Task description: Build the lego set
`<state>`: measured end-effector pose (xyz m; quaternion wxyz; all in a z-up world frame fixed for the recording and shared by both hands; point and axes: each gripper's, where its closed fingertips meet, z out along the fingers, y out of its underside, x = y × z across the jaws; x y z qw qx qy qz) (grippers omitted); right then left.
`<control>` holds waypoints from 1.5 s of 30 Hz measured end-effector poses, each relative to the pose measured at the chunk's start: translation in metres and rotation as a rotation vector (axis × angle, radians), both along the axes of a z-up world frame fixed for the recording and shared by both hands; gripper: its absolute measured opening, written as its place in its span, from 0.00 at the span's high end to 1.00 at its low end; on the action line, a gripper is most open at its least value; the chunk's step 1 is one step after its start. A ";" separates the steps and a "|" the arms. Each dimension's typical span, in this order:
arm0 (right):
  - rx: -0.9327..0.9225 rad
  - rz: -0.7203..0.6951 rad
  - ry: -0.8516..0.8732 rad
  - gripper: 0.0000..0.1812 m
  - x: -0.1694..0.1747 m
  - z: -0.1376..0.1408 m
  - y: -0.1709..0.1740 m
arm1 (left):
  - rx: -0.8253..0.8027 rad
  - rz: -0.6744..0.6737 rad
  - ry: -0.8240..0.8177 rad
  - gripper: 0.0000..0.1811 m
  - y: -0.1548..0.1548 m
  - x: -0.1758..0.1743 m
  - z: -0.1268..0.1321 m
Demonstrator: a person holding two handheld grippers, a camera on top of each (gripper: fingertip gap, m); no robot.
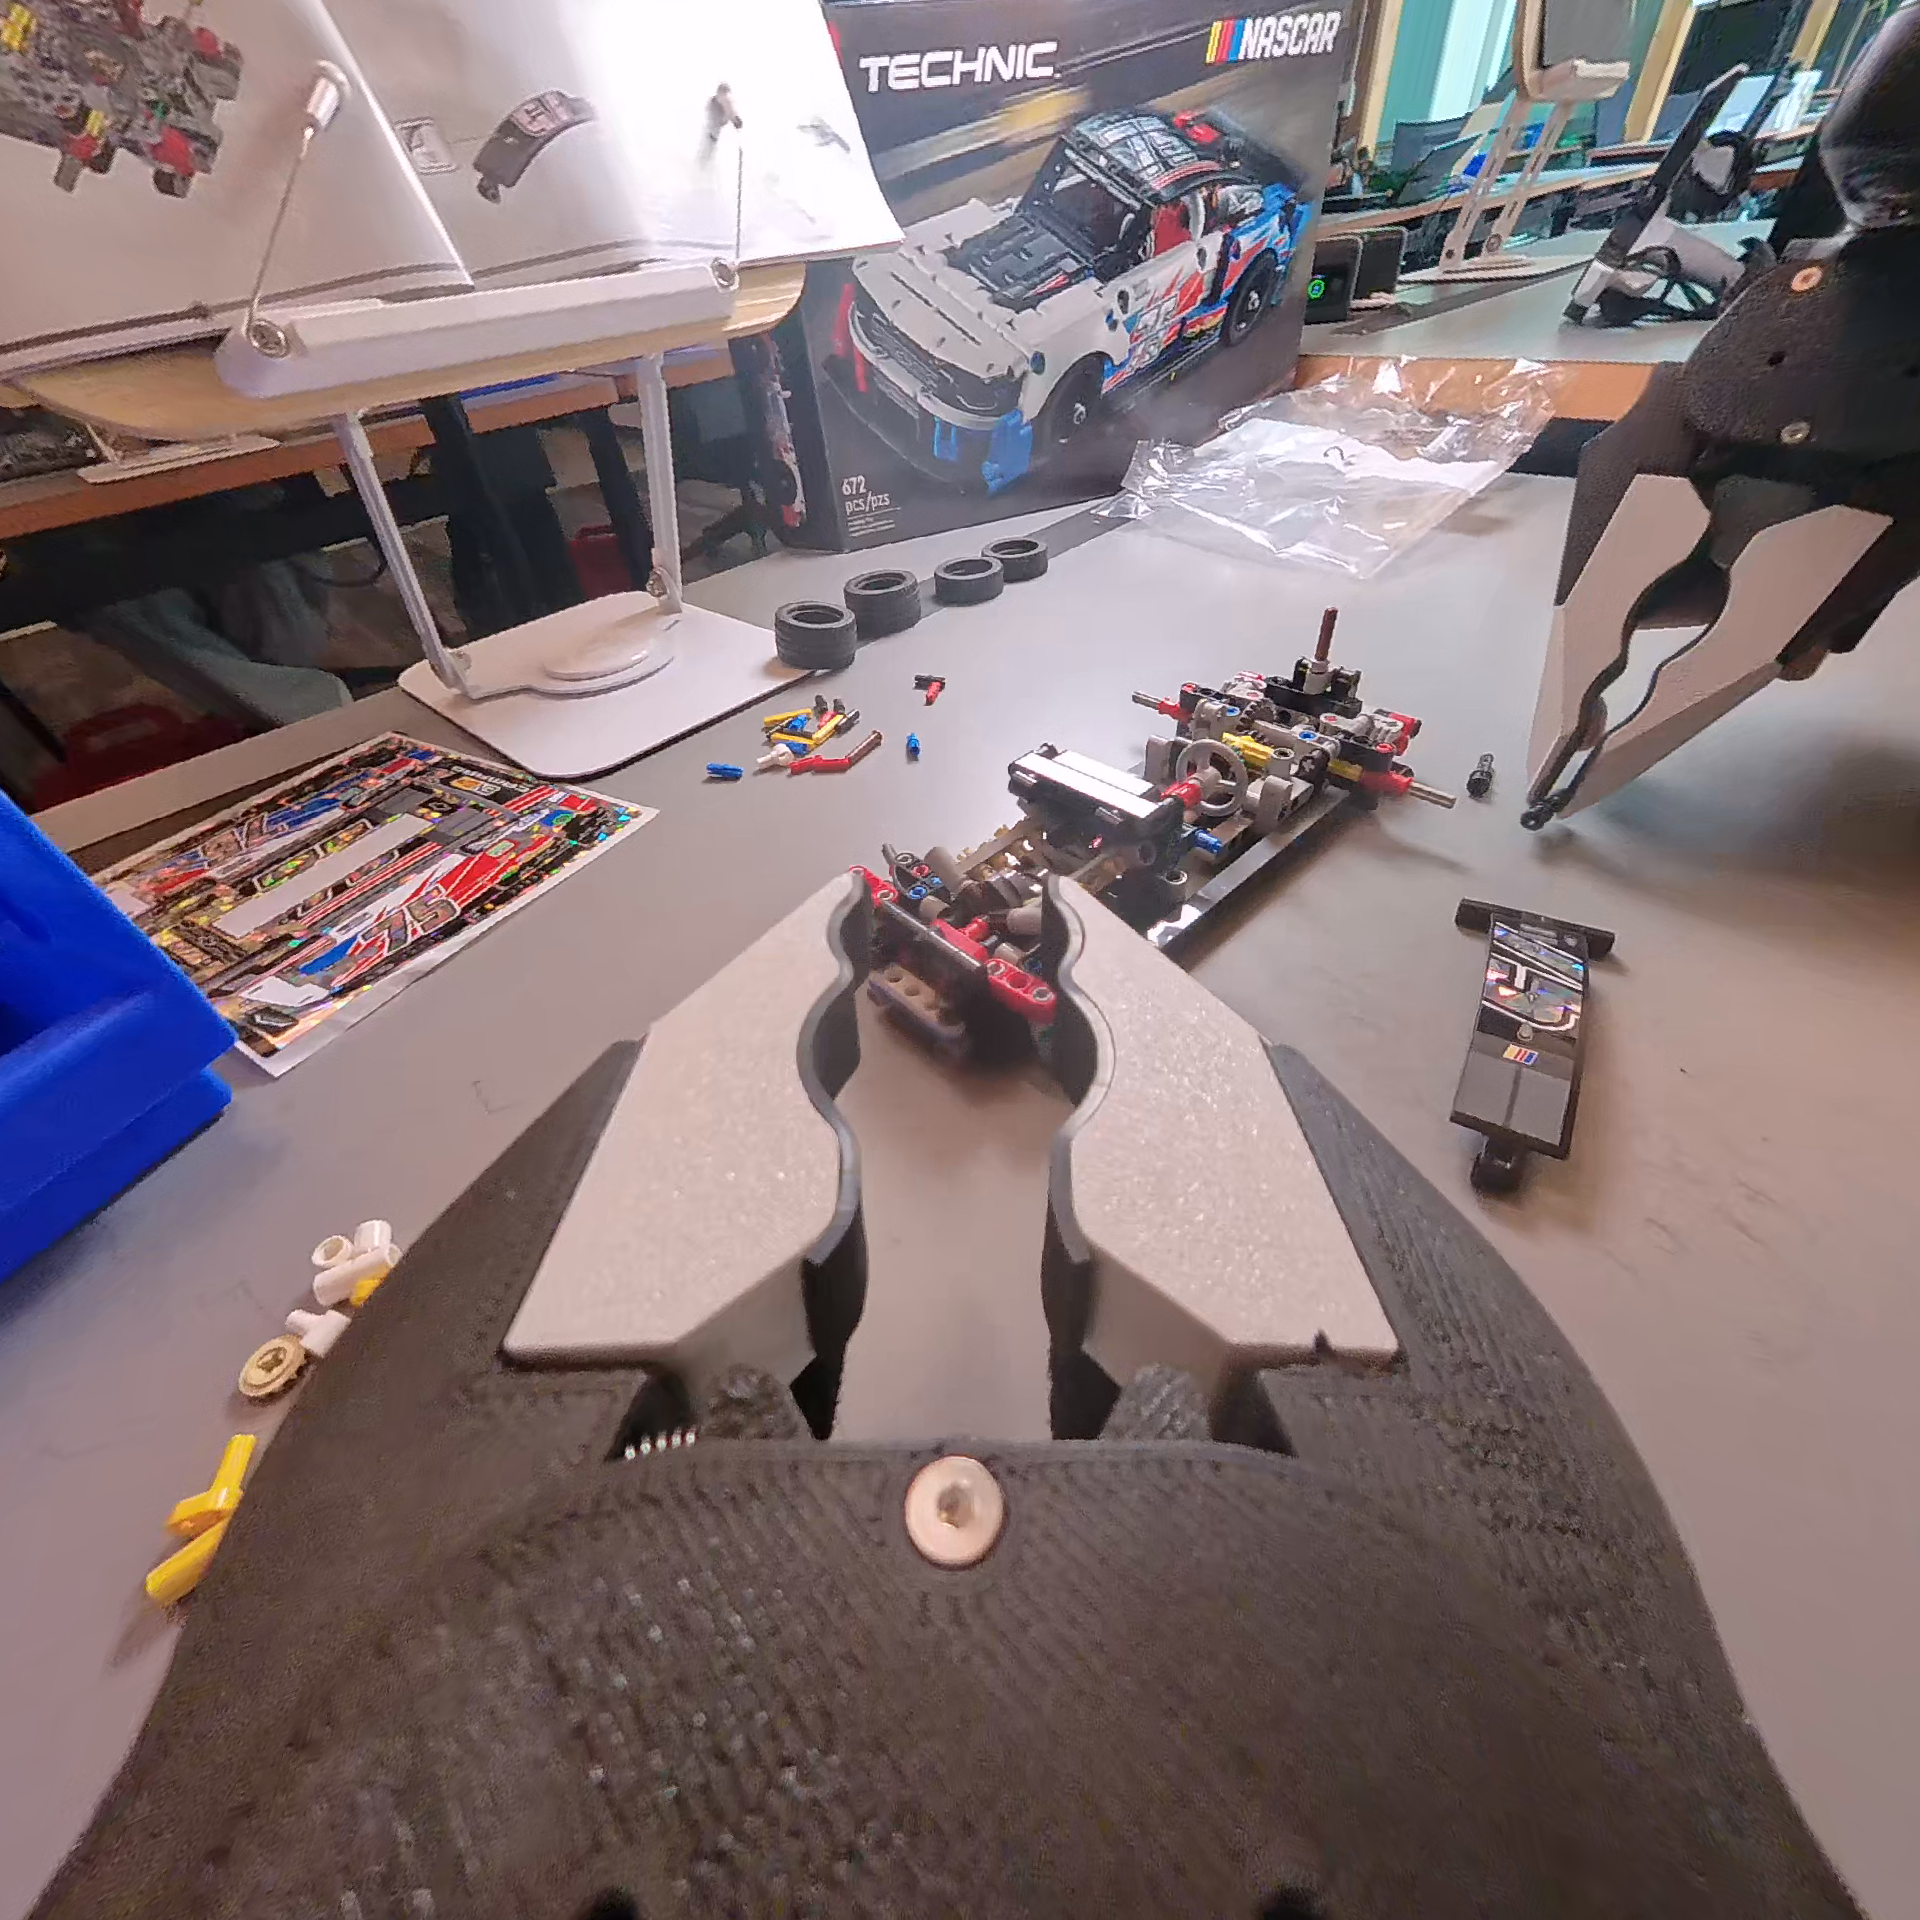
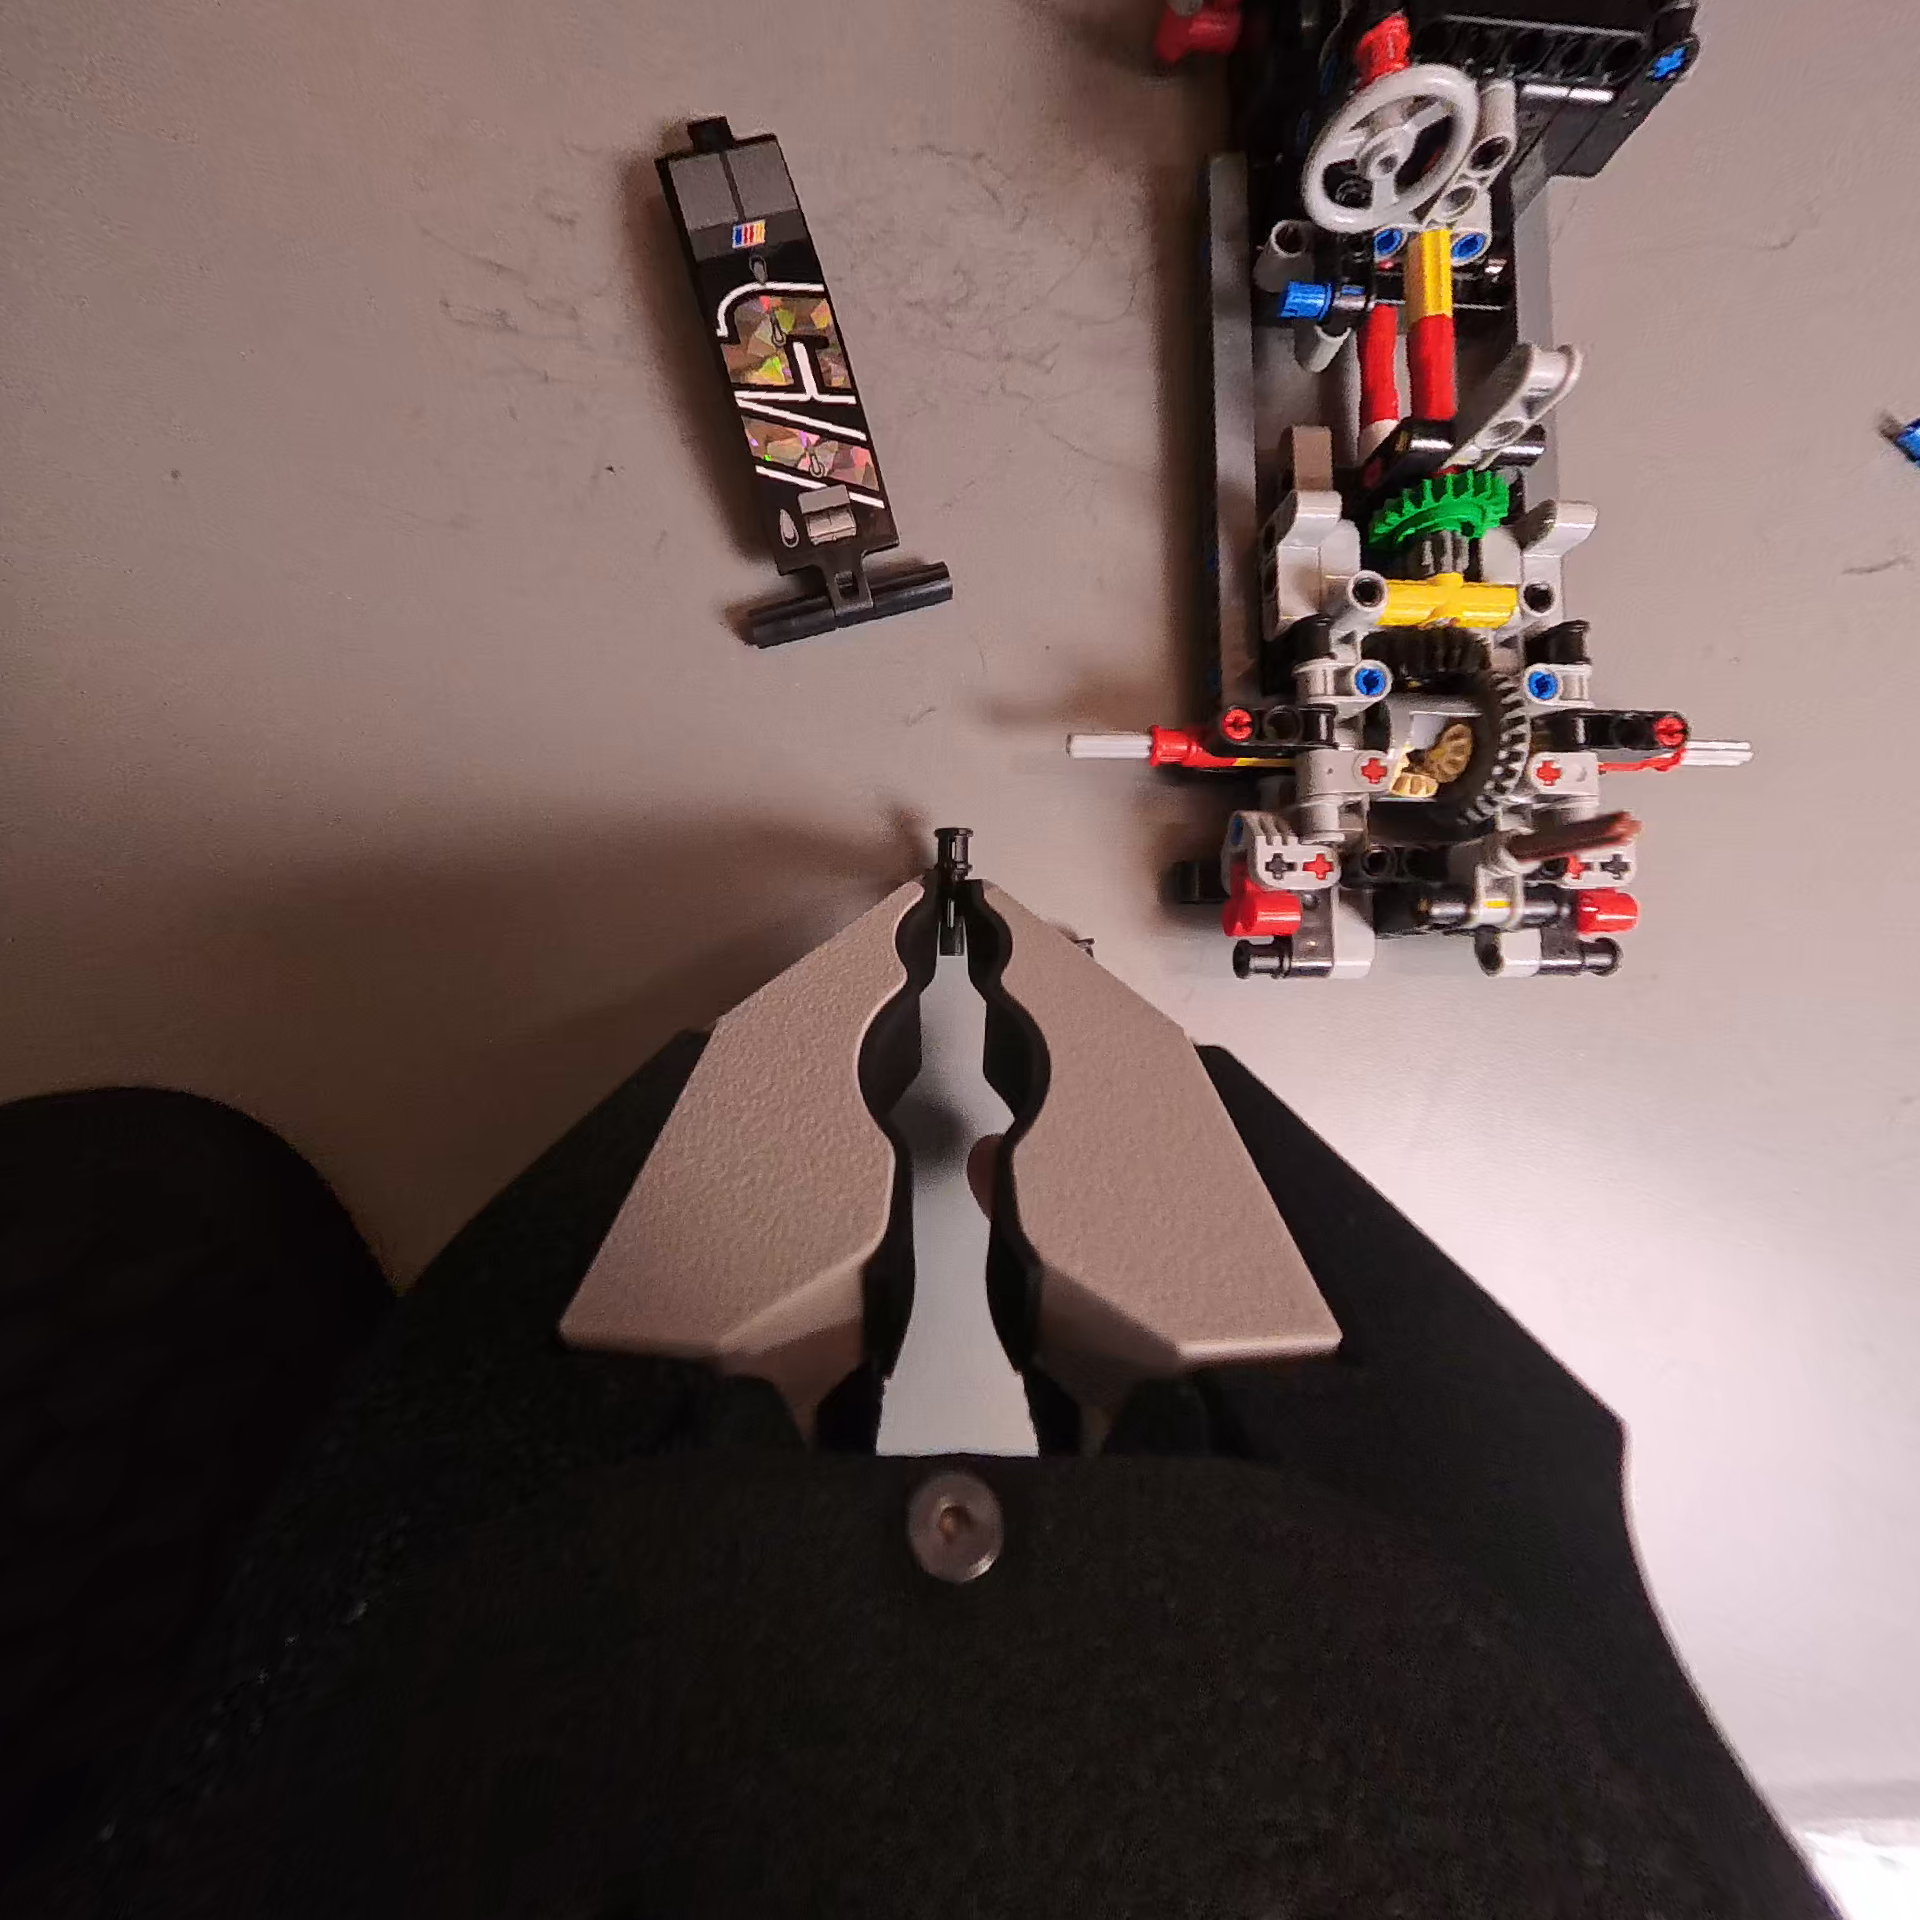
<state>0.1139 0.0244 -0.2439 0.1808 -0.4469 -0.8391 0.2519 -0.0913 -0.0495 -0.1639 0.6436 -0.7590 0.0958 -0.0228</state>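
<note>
The partly built car chassis [image 1: 1195,800] lies on the grey table, with gears, a steering wheel and axles showing in the right wrist view [image 2: 1434,623]. My left gripper [image 1: 961,904] has its fingers closed around the chassis's near end. My right gripper [image 2: 951,888] is shut on a small black pin [image 2: 952,857] that sticks out past its tips, just above the table, left of the chassis's axle end. The right gripper also shows in the left wrist view [image 1: 1548,805]. A black panel with a shiny sticker [image 2: 774,353] lies flat beside the chassis [image 1: 1527,1029].
Another black pin [image 1: 1481,774] lies by the chassis. Several tyres [image 1: 883,603], loose coloured pins [image 1: 810,727], a sticker sheet [image 1: 343,883], a blue bin [image 1: 73,1039], white and yellow parts [image 1: 343,1268], a booklet stand [image 1: 582,675], the set's box [image 1: 1070,260] and a plastic bag [image 1: 1340,457] surround it. Across from one pair of fingers to the other is roughly 25 centimetres.
</note>
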 end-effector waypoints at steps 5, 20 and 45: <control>0.016 -0.009 -0.013 0.99 -0.005 -0.006 0.000 | -0.005 -0.030 0.018 0.83 -0.003 0.008 0.000; -0.021 -0.166 0.324 0.94 -0.046 0.053 -0.013 | -0.079 -0.234 0.081 0.81 -0.011 0.053 -0.014; 0.104 -1.009 0.882 0.94 -0.240 0.201 0.329 | -0.109 -0.218 0.039 0.82 -0.011 0.042 -0.021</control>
